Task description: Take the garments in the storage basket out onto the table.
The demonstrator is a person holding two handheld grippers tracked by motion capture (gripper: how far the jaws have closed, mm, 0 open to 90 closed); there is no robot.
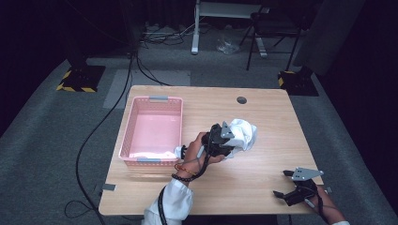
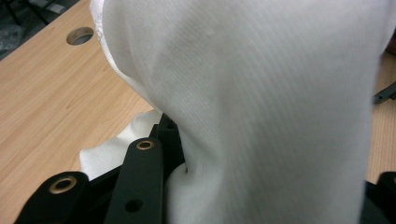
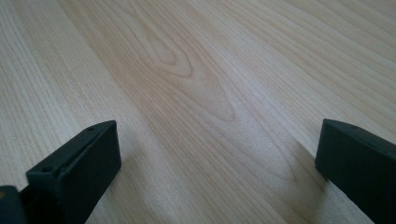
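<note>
One white cloth (image 1: pixel 243 132) between left hand-held gripper's (image 1: pixel 226 143) jaws

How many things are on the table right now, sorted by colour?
Pink: 1, the slotted basket, at the table's left side.
White: 1, the crumpled cloth, clamped in the left tool beside the basket.
Black: 2, the left tool and the right tool, which rests open near the front right corner of the wooden table.
Total: 4.

Dim room, grey carpet (image 1: pixel 42 140), black chair (image 1: pixel 272 28), floor cables (image 1: pixel 112 108)
</note>
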